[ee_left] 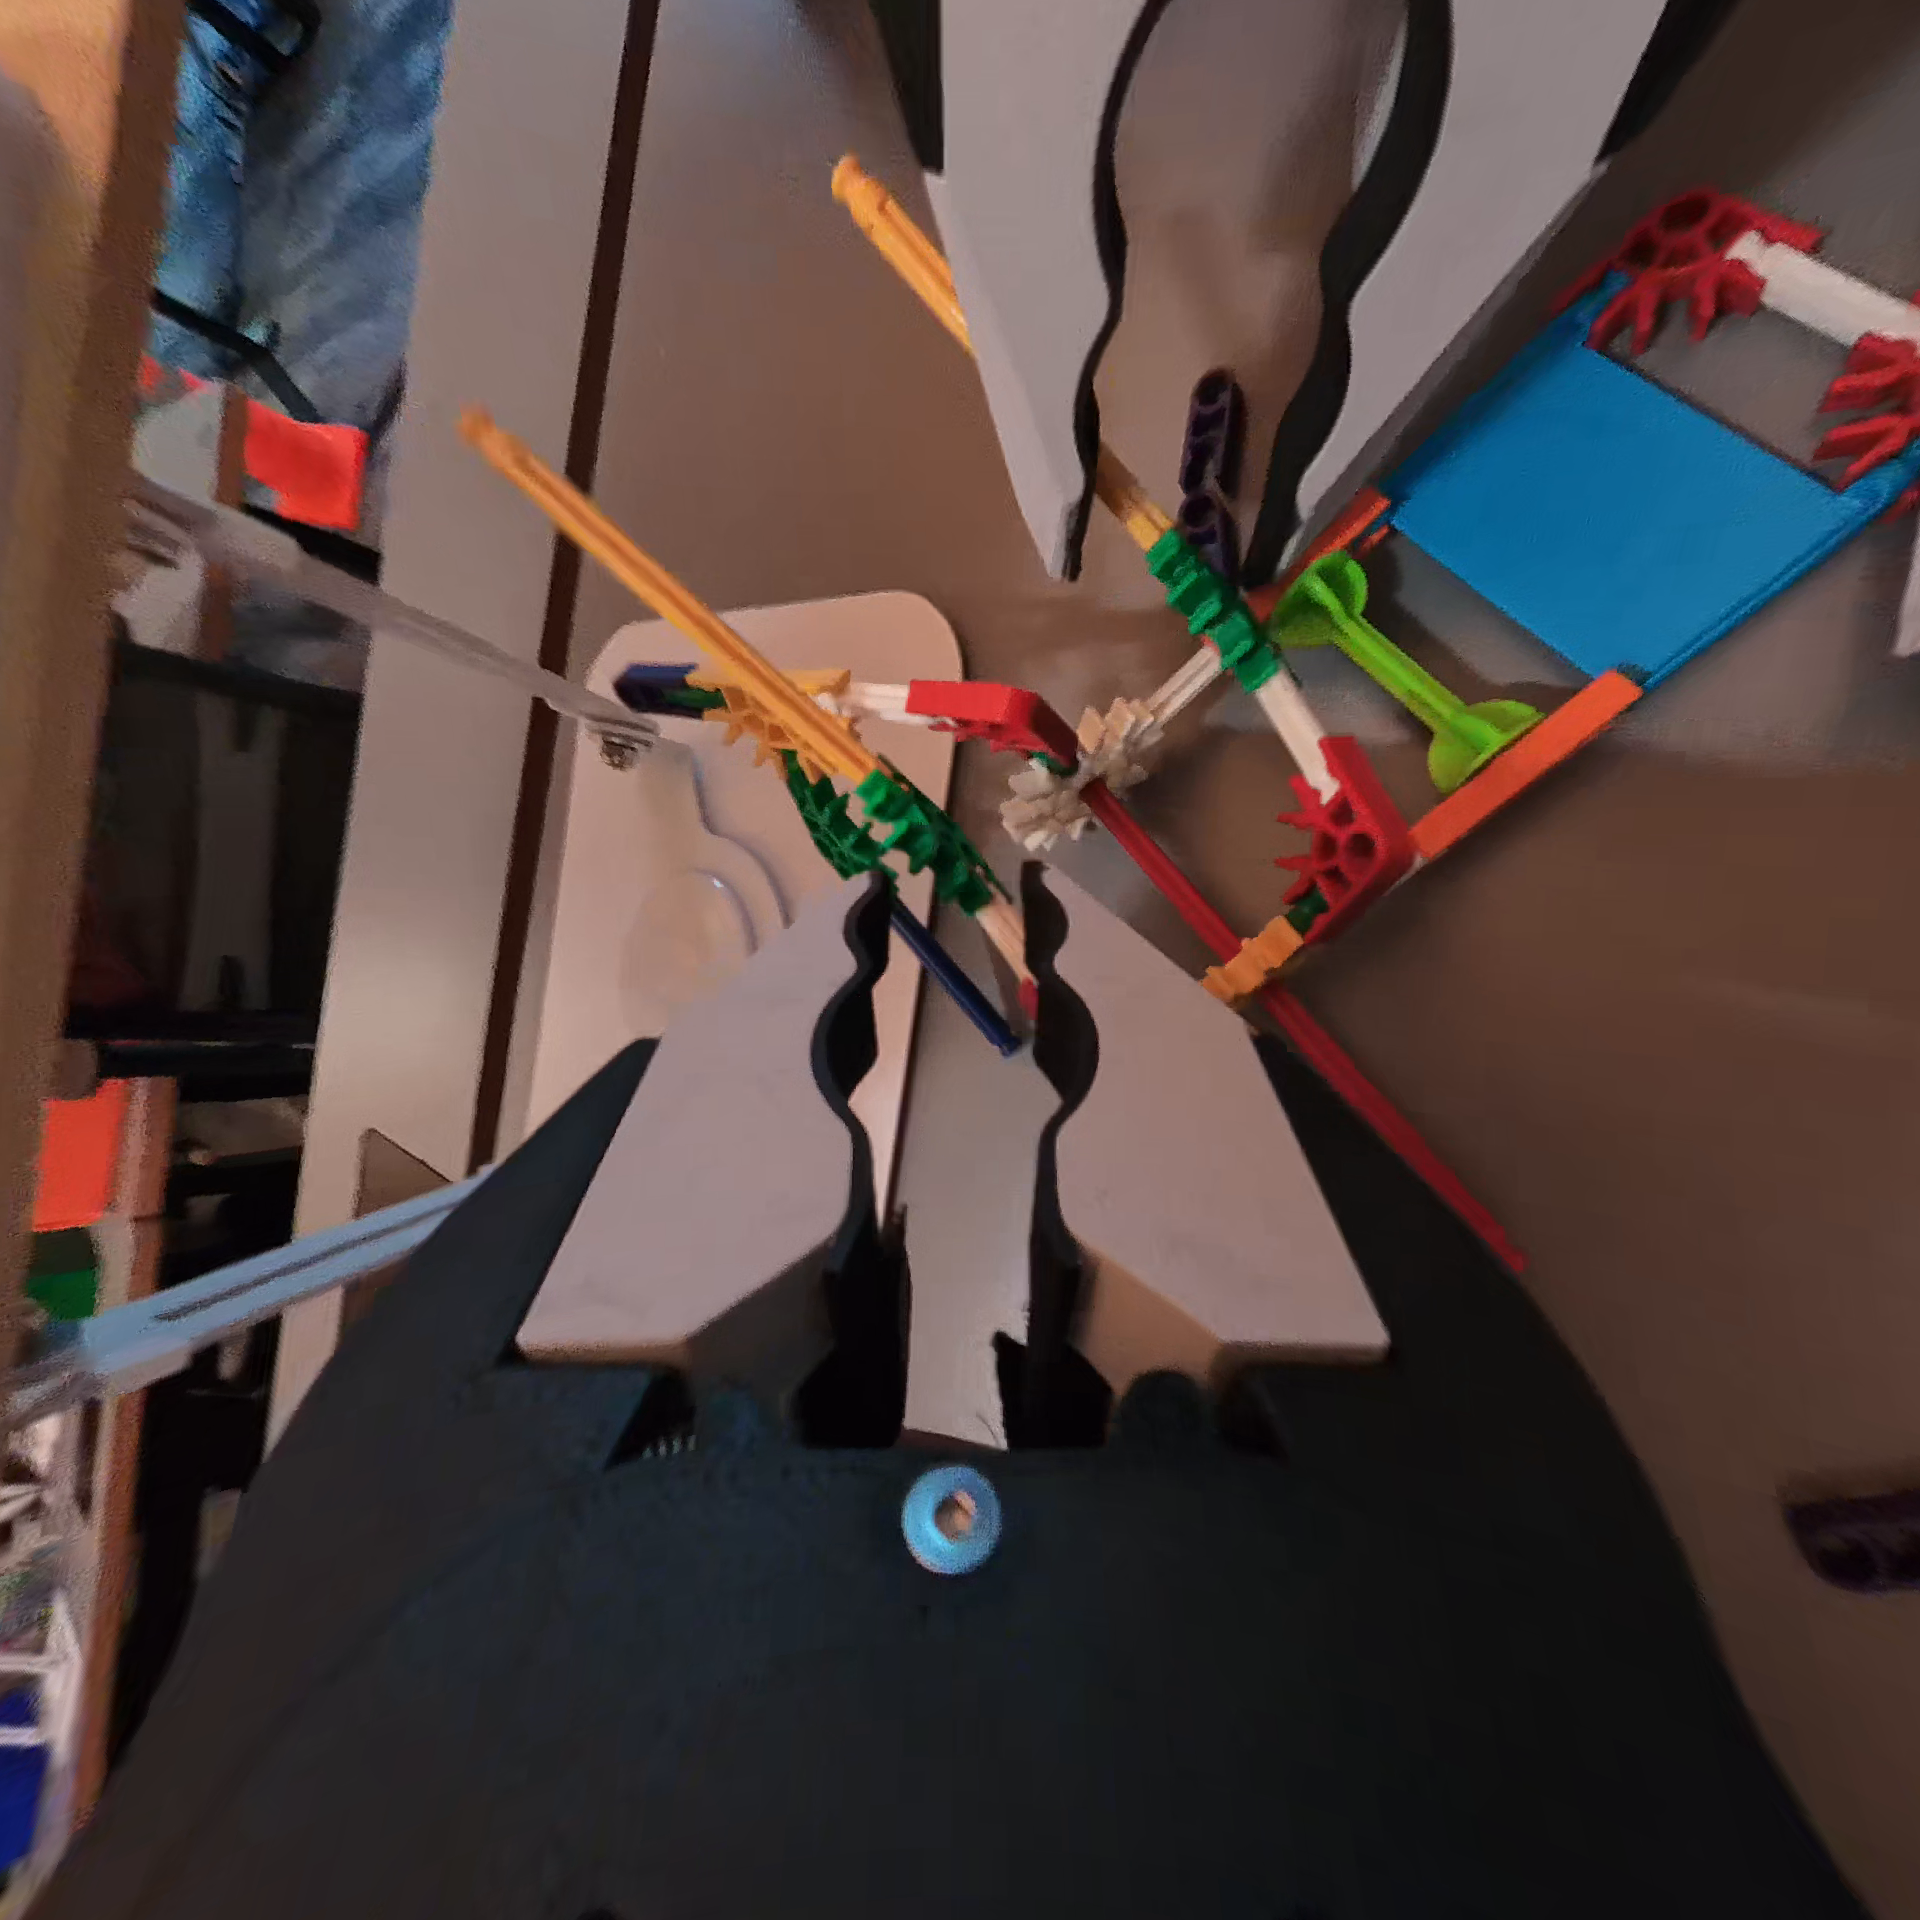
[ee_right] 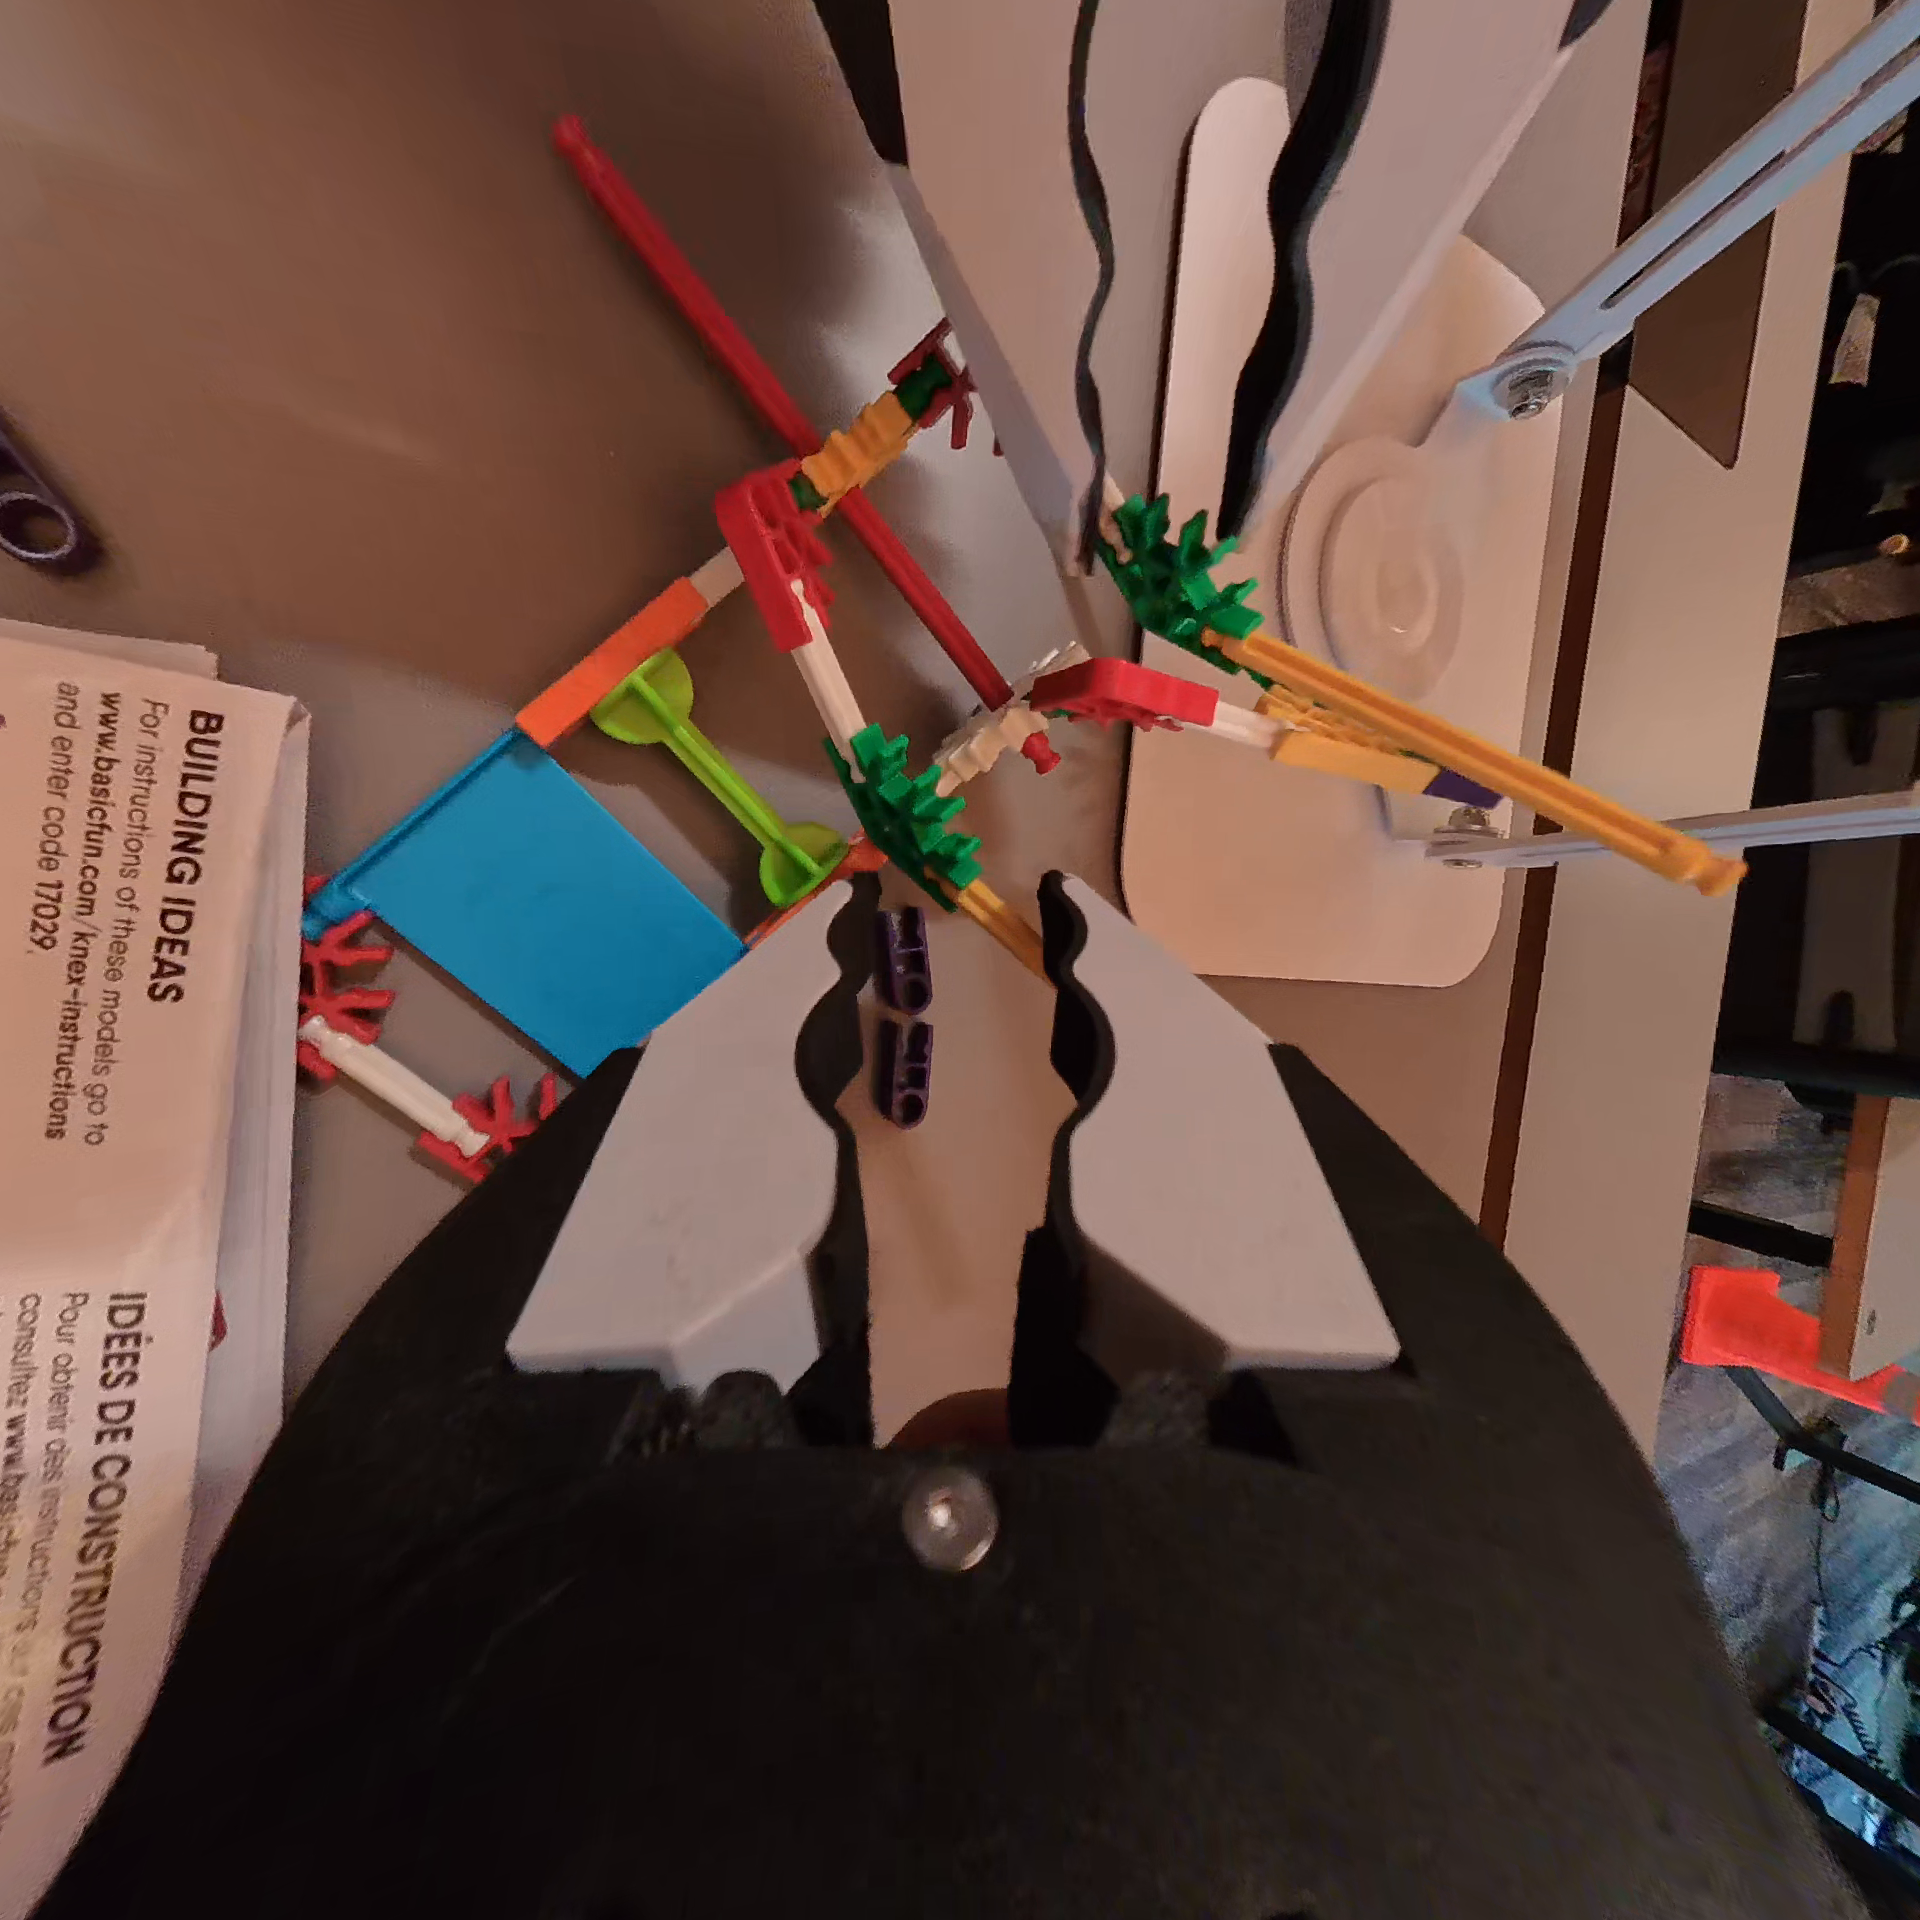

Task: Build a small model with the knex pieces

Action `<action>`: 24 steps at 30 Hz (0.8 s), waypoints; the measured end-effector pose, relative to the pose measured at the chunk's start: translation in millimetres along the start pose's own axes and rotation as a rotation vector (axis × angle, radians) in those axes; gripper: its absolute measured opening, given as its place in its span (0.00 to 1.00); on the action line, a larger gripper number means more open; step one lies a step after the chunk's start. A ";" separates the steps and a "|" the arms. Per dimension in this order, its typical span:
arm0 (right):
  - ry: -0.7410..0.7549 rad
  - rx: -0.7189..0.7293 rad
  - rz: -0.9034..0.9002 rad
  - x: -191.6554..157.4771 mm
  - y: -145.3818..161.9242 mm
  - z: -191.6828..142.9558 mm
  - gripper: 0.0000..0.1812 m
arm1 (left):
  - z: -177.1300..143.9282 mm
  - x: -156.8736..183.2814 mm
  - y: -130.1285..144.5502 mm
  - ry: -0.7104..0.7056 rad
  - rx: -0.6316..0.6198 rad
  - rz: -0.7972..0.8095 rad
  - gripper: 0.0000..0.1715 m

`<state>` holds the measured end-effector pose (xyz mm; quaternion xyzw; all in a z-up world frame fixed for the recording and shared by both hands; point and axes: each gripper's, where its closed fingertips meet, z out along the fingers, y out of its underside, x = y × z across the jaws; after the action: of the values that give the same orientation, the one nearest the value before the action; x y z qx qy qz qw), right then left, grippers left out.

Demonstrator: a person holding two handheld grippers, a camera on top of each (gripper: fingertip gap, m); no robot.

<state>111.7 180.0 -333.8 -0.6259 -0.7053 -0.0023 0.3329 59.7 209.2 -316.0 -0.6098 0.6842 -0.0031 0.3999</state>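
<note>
Grey tabletop (ee_left: 1558,1039) fills both views, with a white base plate (ee_right: 1309,914) near its edge, dark shelving beyond, and a printed booklet (ee_right: 125,1039) to one side.

On it lies a toy model (ee_left: 1226,727) of snap-together plastic rods and toothed connectors, with a blue panel (ee_left: 1579,520), a lime spool (ee_left: 1392,665), a long red rod (ee_left: 1195,914) and 2 long yellow rods sticking out.

Judged by its look, the model is light, stiff along each rod, and only friction-fitted at the joints, so it would likely twist or pop apart if pulled sideways. The firmest holds seem to be at the connectors or on rods close to them; the smooth rods look slippery.

The left gripper (ee_left: 956,935) has its fingers slightly apart around a white rod (ee_left: 1006,930) and a dark blue rod (ee_left: 951,971), just below a green connector (ee_left: 914,821). I cannot tell whether they actually pinch either rod.

The right gripper (ee_right: 951,935) also has its fingers apart. A small purple piece (ee_right: 904,1013) sits in the gap against the left finger, and a yellow rod (ee_right: 1003,920) crosses near the right finger, below a second green connector (ee_right: 909,810). Whether either is gripped is unclear.

A loose purple piece (ee_right: 42,520) lies well apart.
</note>
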 end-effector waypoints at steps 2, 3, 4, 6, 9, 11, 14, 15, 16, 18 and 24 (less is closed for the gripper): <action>0.006 0.007 0.002 0.0 -1.6 3.7 0.14 | 2.0 0.9 5.1 0.014 -0.011 -0.013 0.15; 0.007 0.010 -0.001 -0.3 -2.4 4.6 0.13 | 2.8 5.4 5.1 0.048 -0.002 -0.035 0.14; 0.007 0.010 -0.004 -0.3 -2.5 5.0 0.12 | 2.9 9.0 3.0 0.079 0.020 -0.063 0.15; 0.016 0.010 -0.008 1.0 -2.5 5.7 0.12 | 4.1 7.4 3.3 0.089 0.033 -0.098 0.14; 0.038 0.018 -0.032 2.3 -5.7 7.3 0.11 | 4.5 5.5 5.9 0.094 0.037 -0.122 0.14; 0.063 0.014 -0.066 3.7 -7.2 8.2 0.11 | 4.9 4.8 6.4 0.092 0.040 -0.129 0.14; 0.118 0.000 -0.130 8.3 -9.0 7.3 0.10 | 5.2 4.7 5.6 0.093 0.049 -0.136 0.14; 0.143 -0.005 -0.150 11.1 -9.4 6.9 0.10 | 5.2 4.4 5.3 0.092 0.052 -0.136 0.14; 0.172 -0.012 -0.174 14.2 -9.8 6.5 0.09 | 5.2 4.5 5.1 0.095 0.054 -0.138 0.13; 0.227 -0.018 -0.223 19.7 -11.0 6.1 0.09 | 5.0 3.8 5.5 0.092 0.055 -0.139 0.13; 0.376 -0.001 -0.301 35.2 -16.2 6.3 0.08 | 3.9 2.9 5.9 0.097 0.061 -0.153 0.13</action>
<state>94.6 210.2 -315.3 -0.5025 -0.7163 -0.1686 0.4539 57.1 210.2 -323.2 -0.6468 0.6539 -0.0838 0.3834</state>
